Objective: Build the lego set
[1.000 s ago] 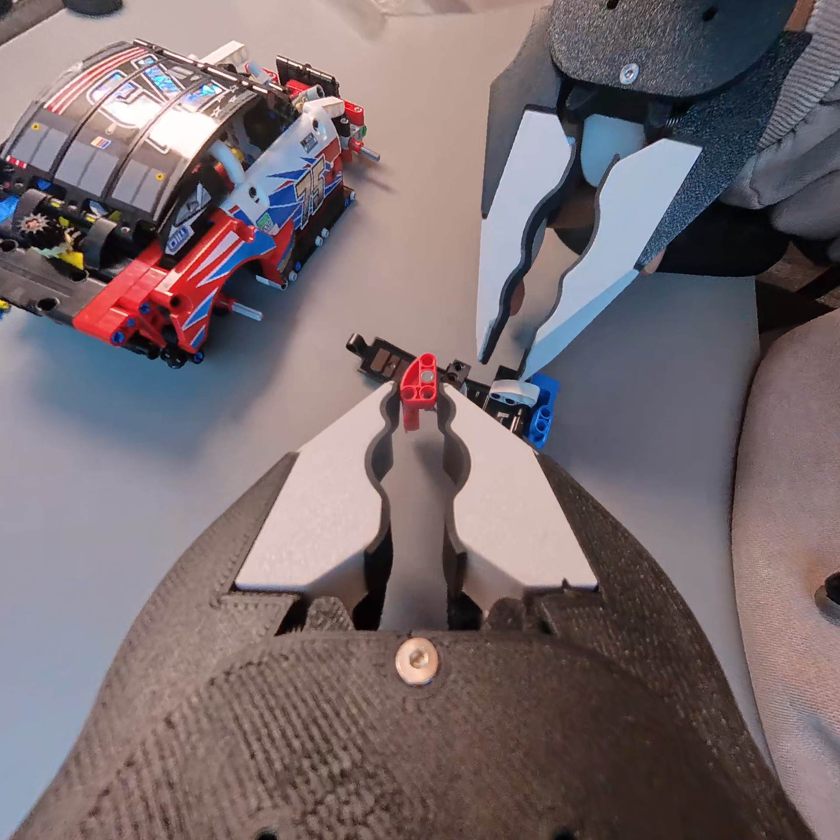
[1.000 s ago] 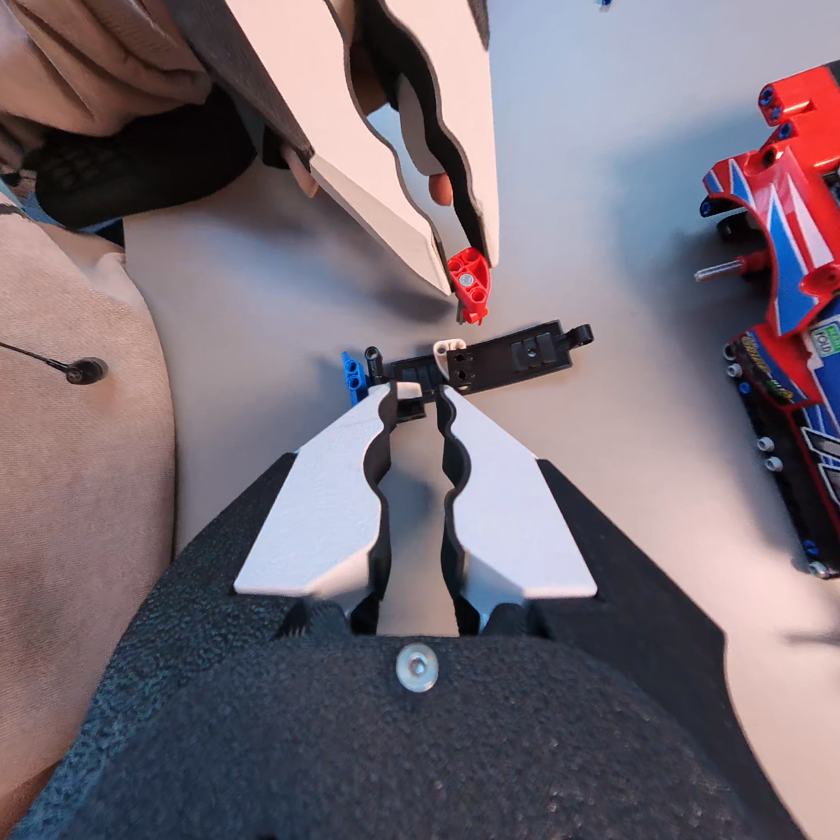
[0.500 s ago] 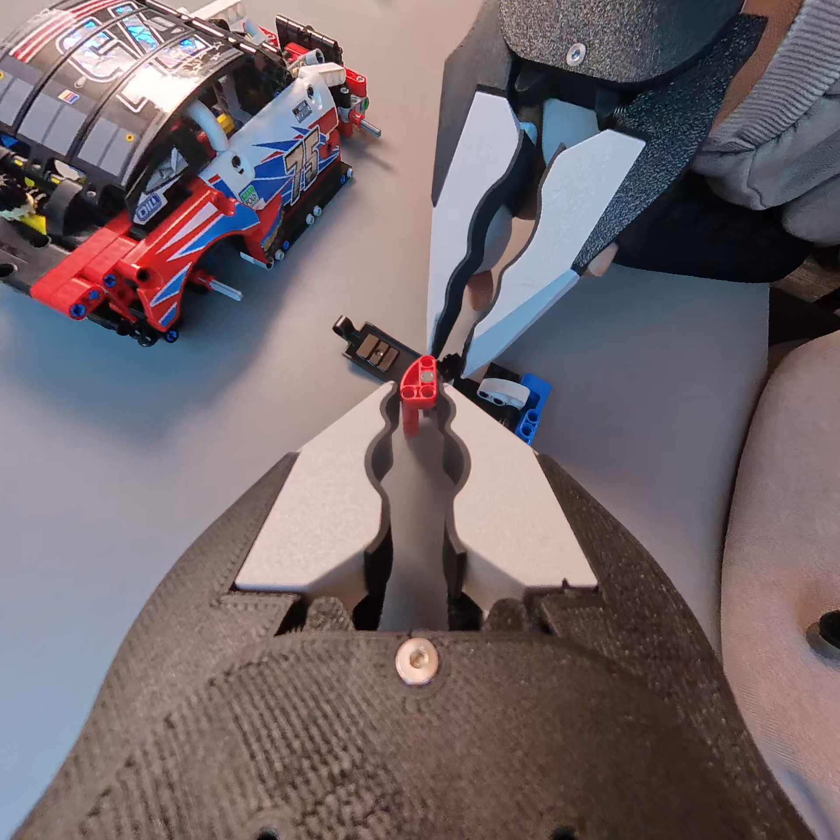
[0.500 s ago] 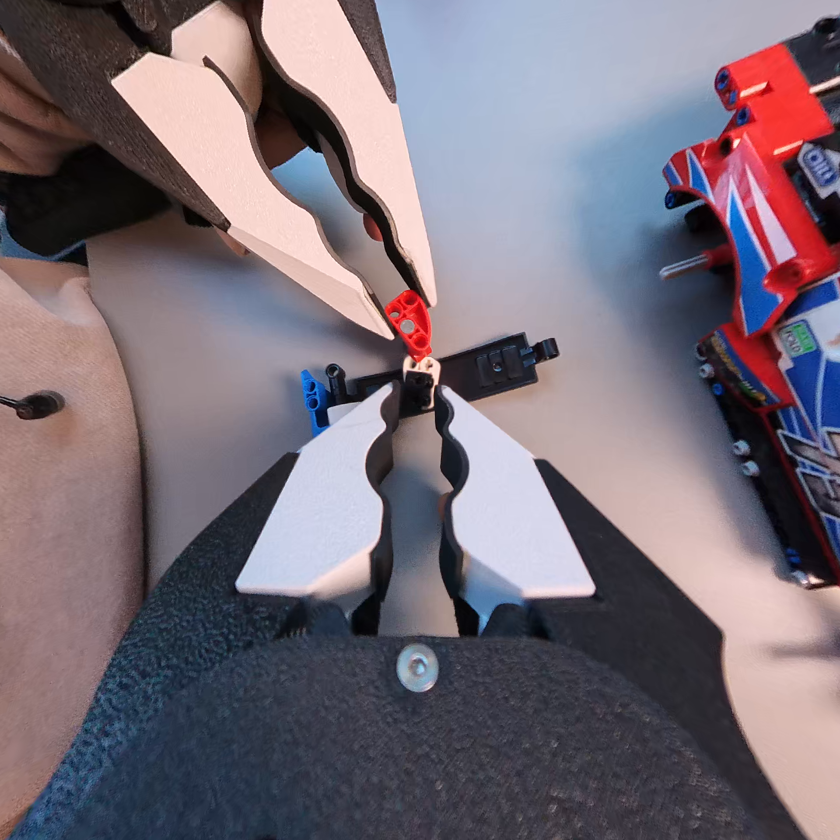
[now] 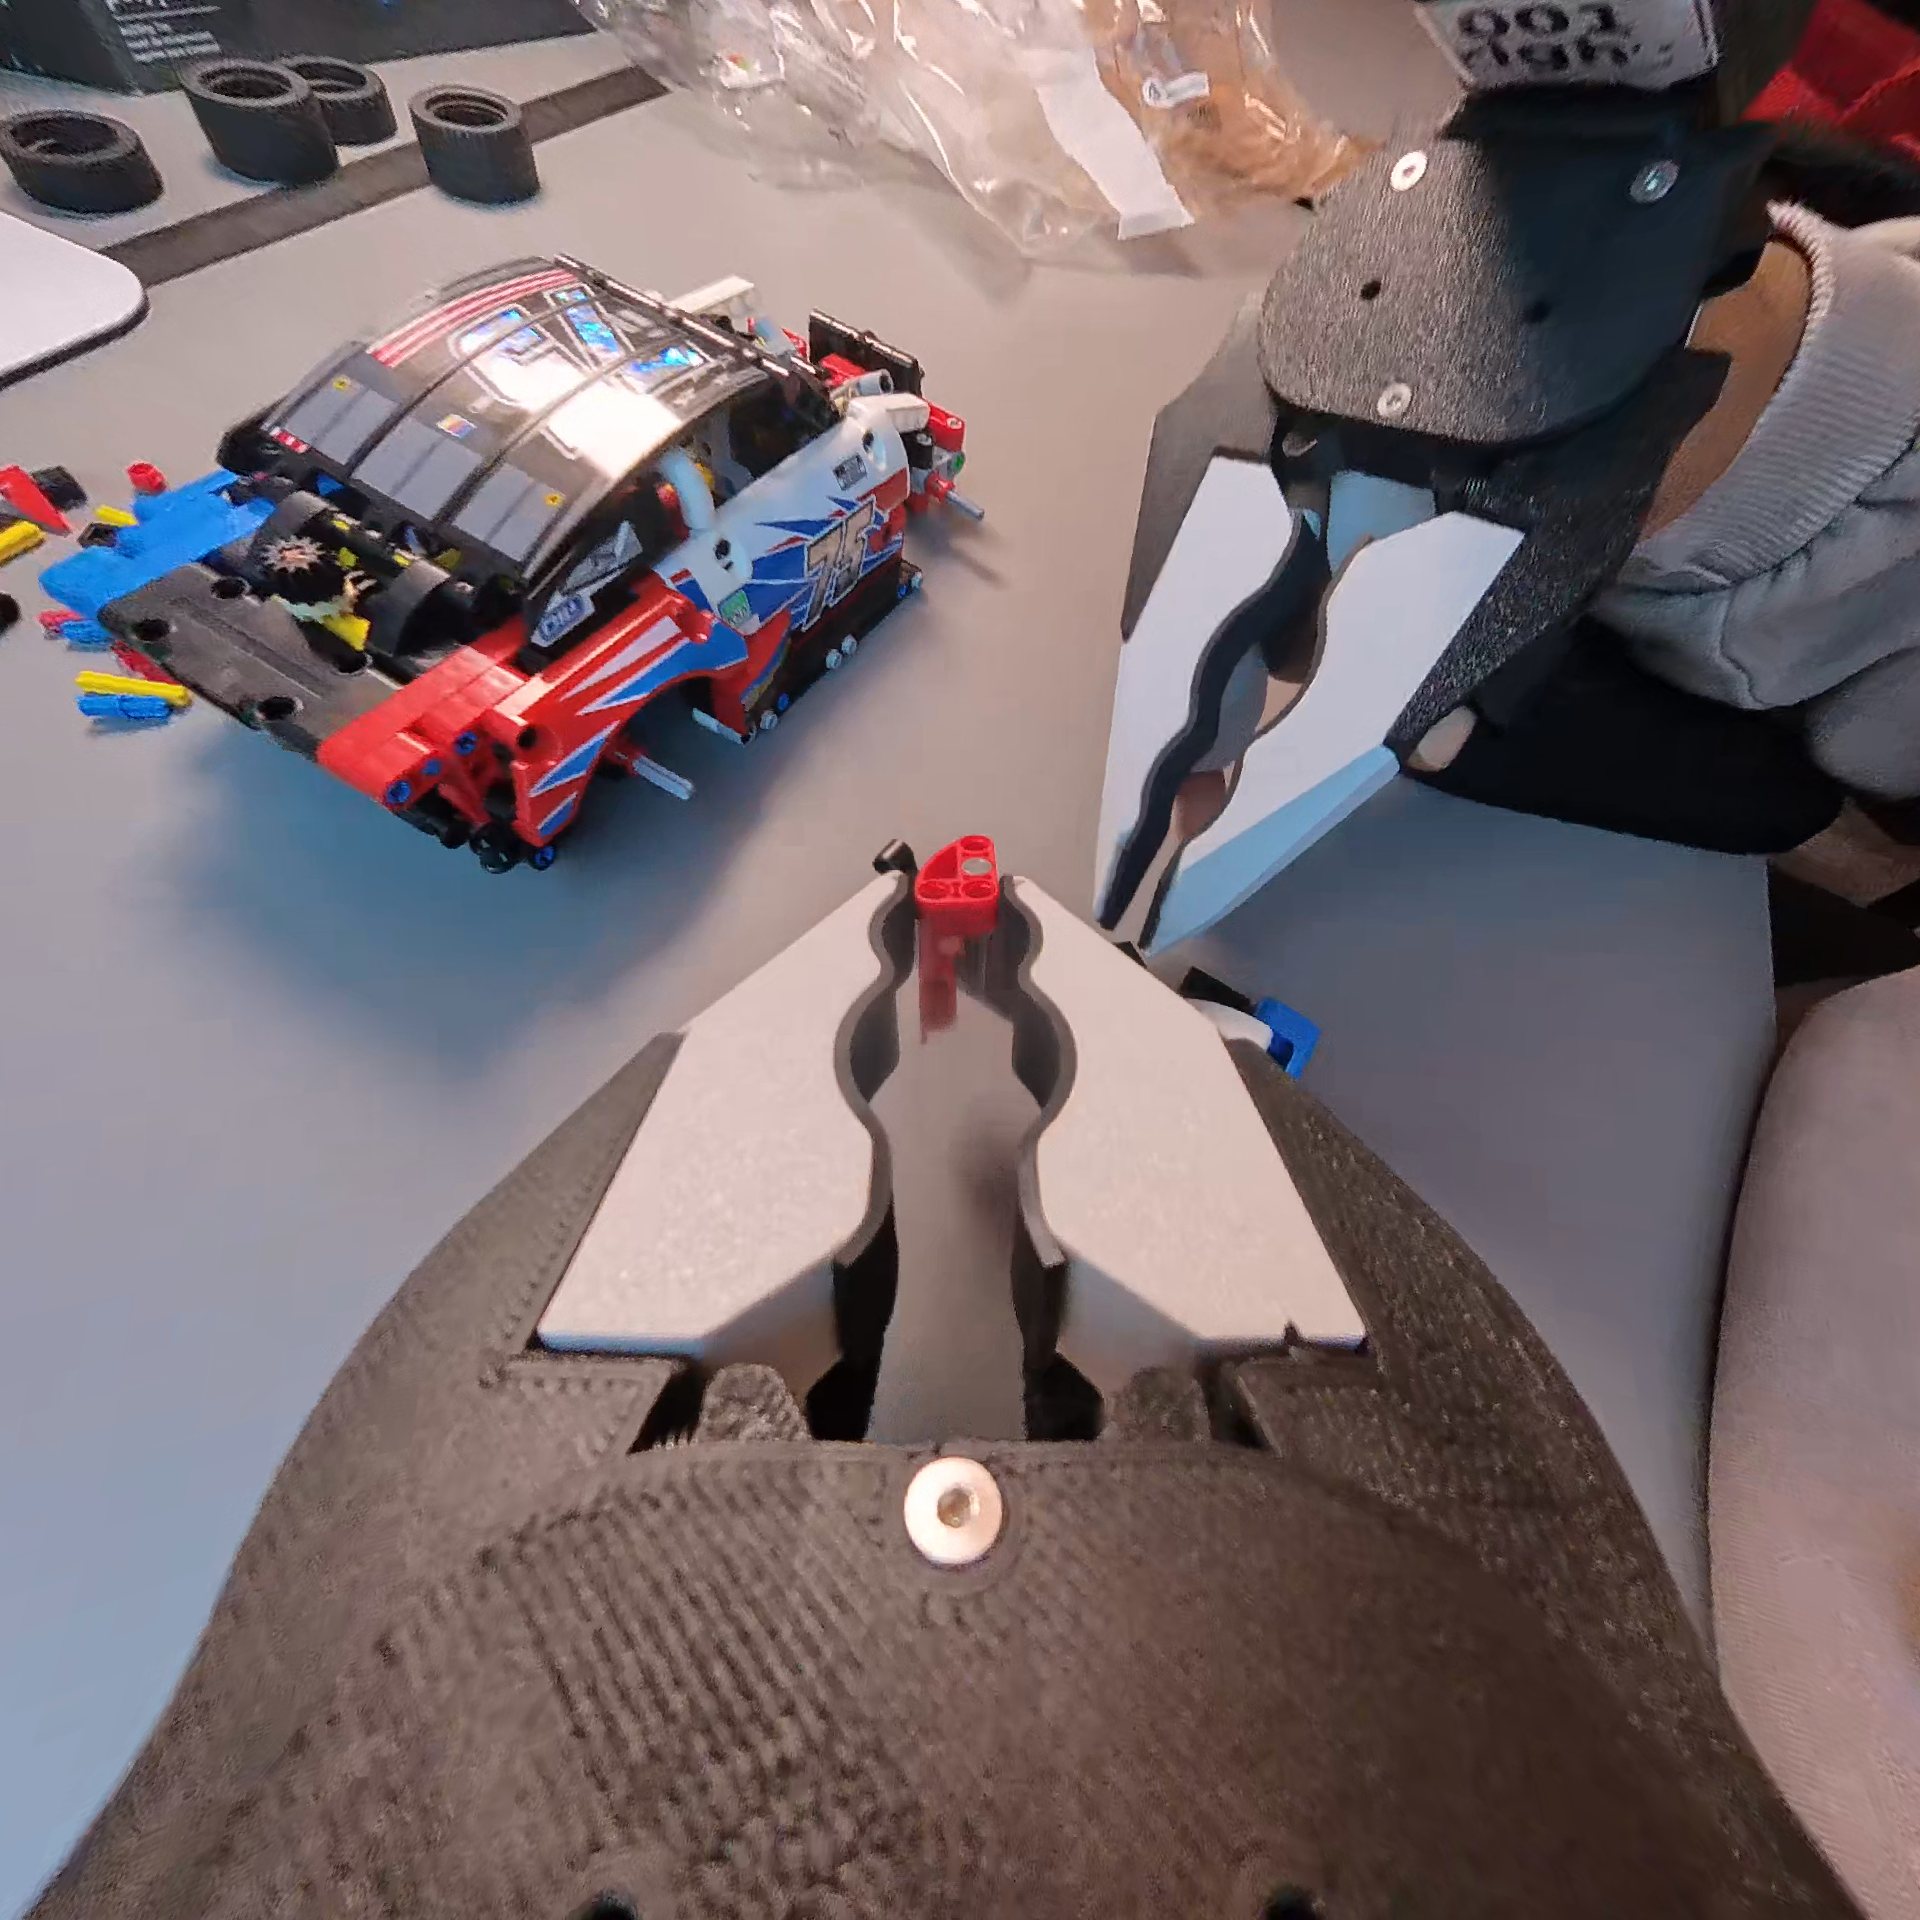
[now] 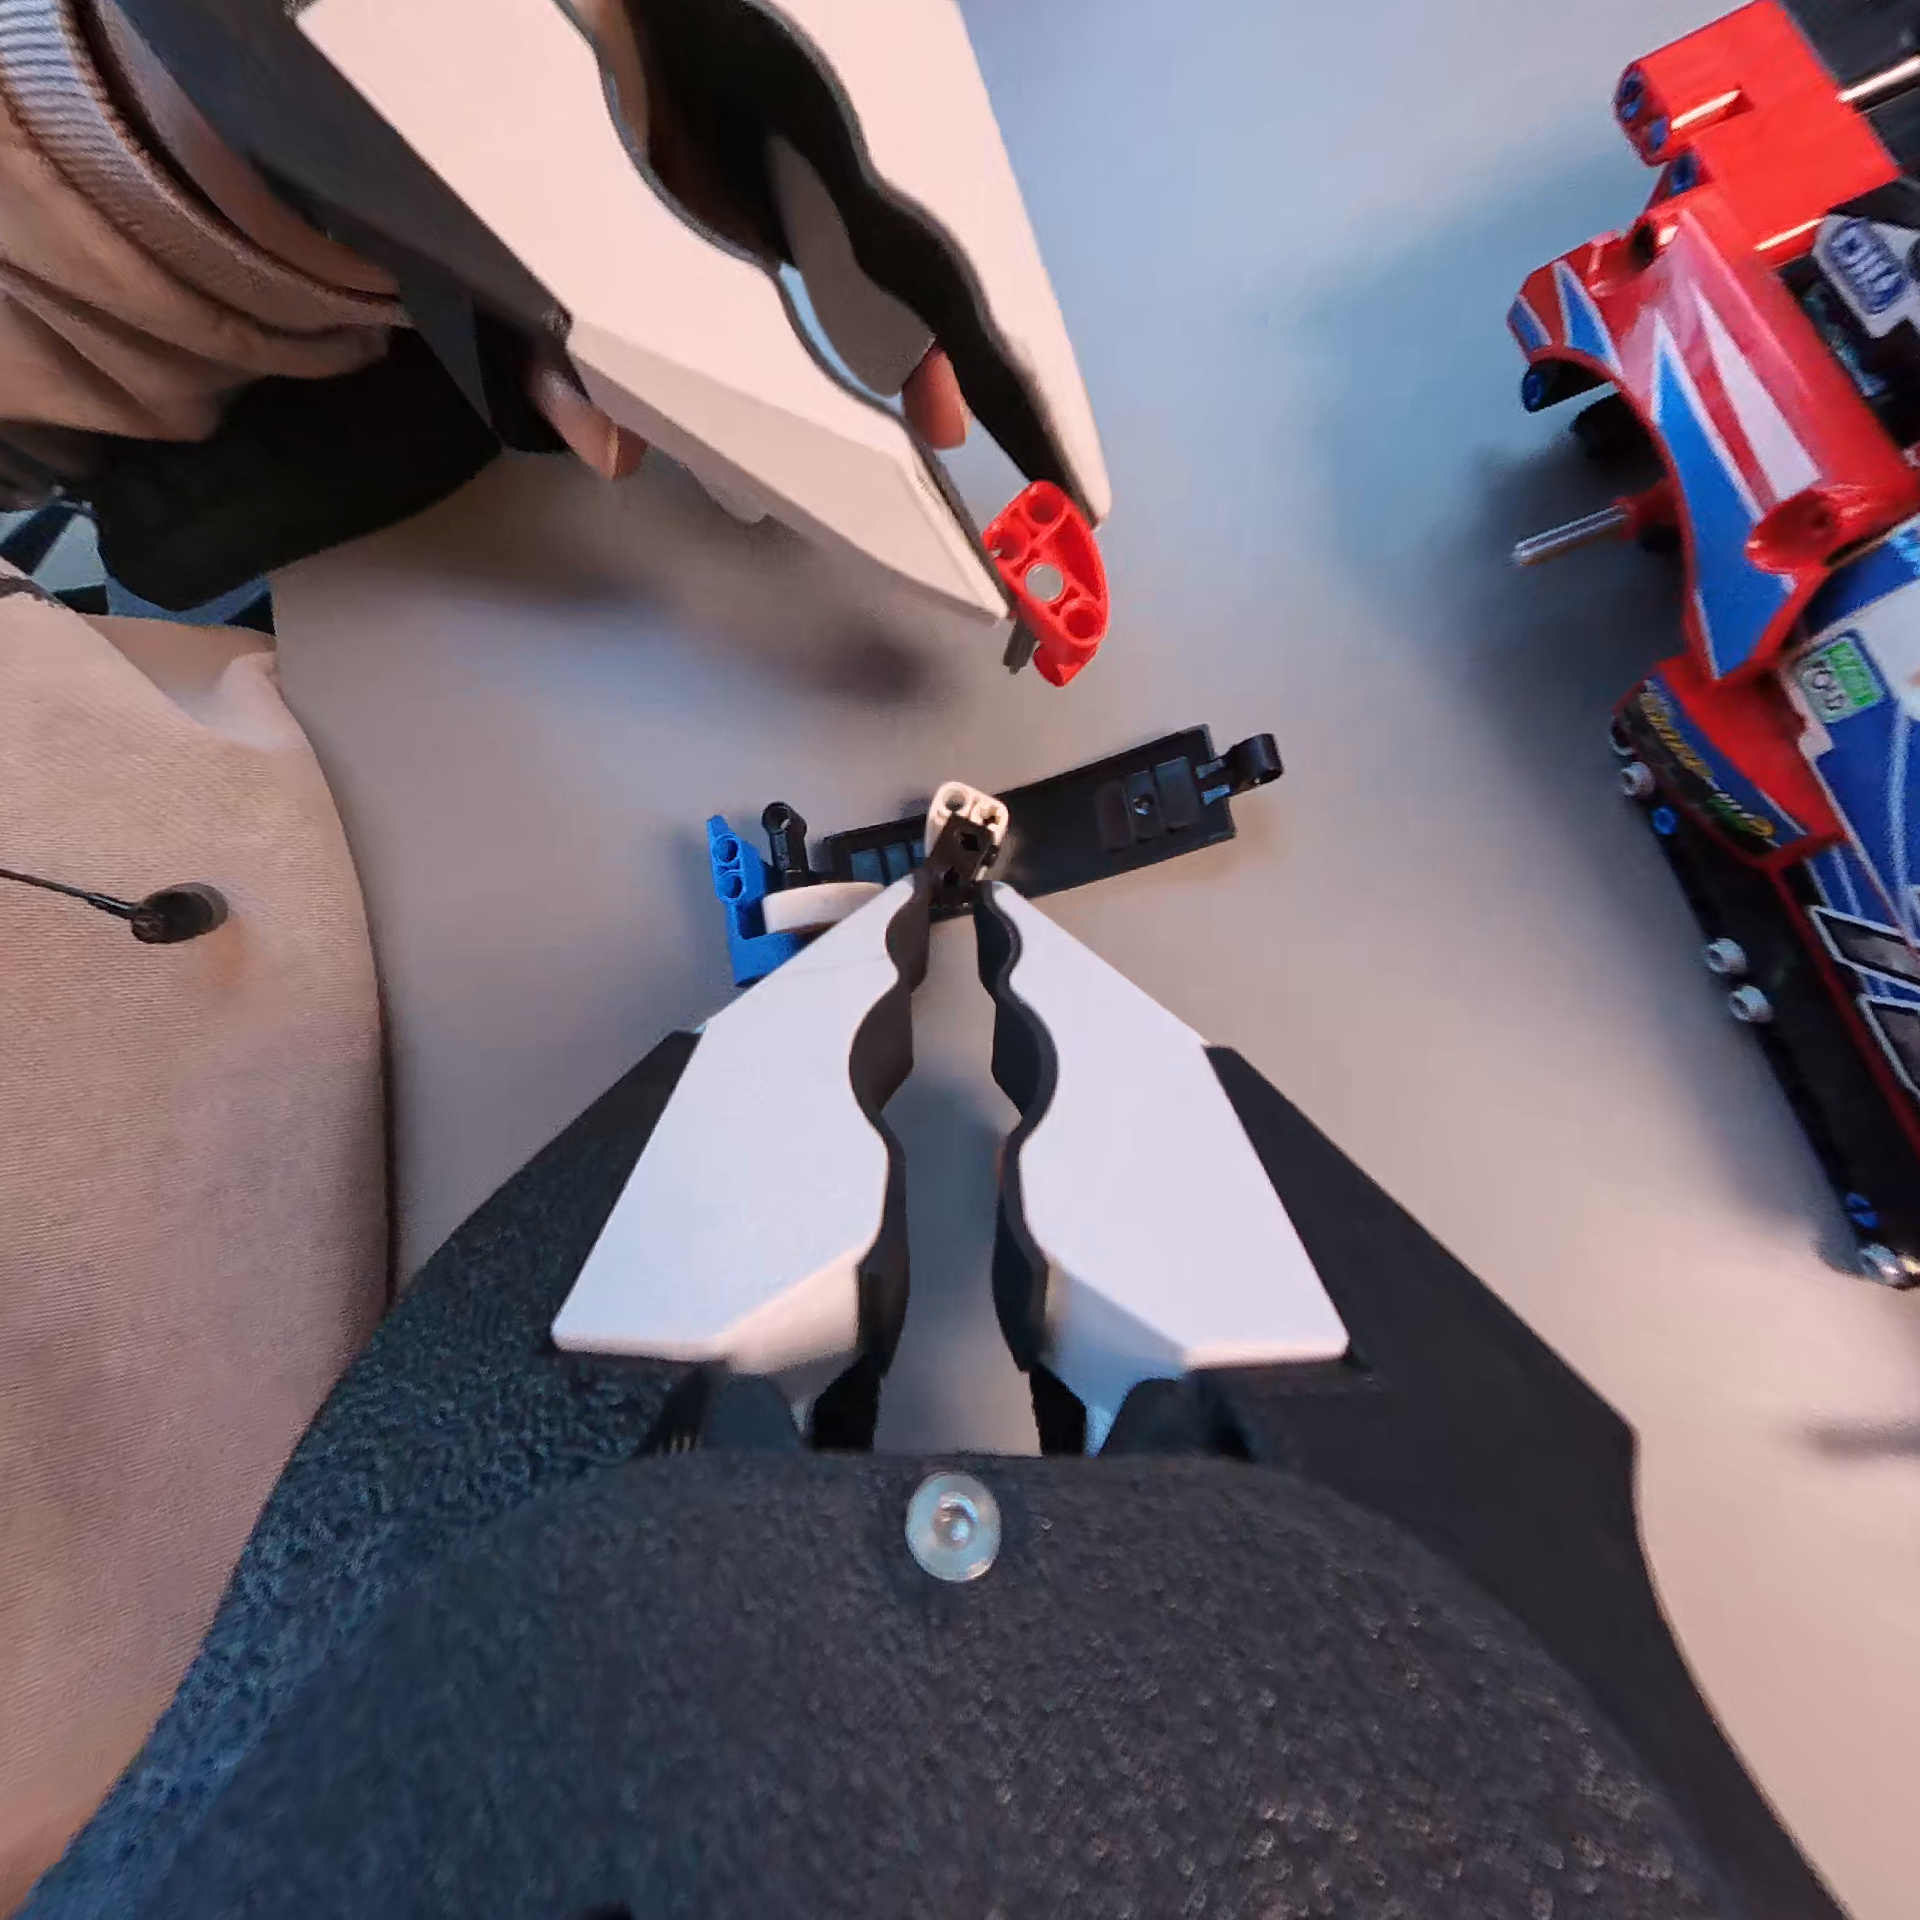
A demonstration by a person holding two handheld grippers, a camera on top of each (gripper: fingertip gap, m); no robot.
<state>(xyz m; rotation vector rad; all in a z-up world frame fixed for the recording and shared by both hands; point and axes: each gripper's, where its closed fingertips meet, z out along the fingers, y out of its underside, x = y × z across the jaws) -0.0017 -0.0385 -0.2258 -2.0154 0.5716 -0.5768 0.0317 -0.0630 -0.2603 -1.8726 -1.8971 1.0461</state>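
Observation:
My left gripper [image 5: 951,883] is shut on a small red curved Lego piece [image 5: 958,878] at its fingertips. In the right wrist view it [image 6: 1044,566] holds the red piece [image 6: 1049,587] in the air, a little above and apart from a flat black sub-assembly [image 6: 1127,810] lying on the grey table. My right gripper [image 6: 951,896] is shut on an upright black connector with a white top [image 6: 966,826] on that sub-assembly. A blue part [image 6: 732,894] sits at the sub-assembly's left end. In the left wrist view my fingers hide most of the sub-assembly; the right gripper [image 5: 1132,930] points down at it.
A red, white and blue Lego race car [image 5: 540,551] stands at the left and shows at the right edge of the right wrist view [image 6: 1766,520]. Loose small pieces [image 5: 104,686] lie beside it. Black tyres [image 5: 260,125] and plastic bags [image 5: 987,114] lie at the back. Beige fabric [image 6: 156,1039] borders the table edge. My right fingertips sit around 6 centimeters from my left ones.
My left gripper has lifted the red piece up and away from the white-topped connector it was touching half a second ago. The right gripper keeps its hold on the sub-assembly.

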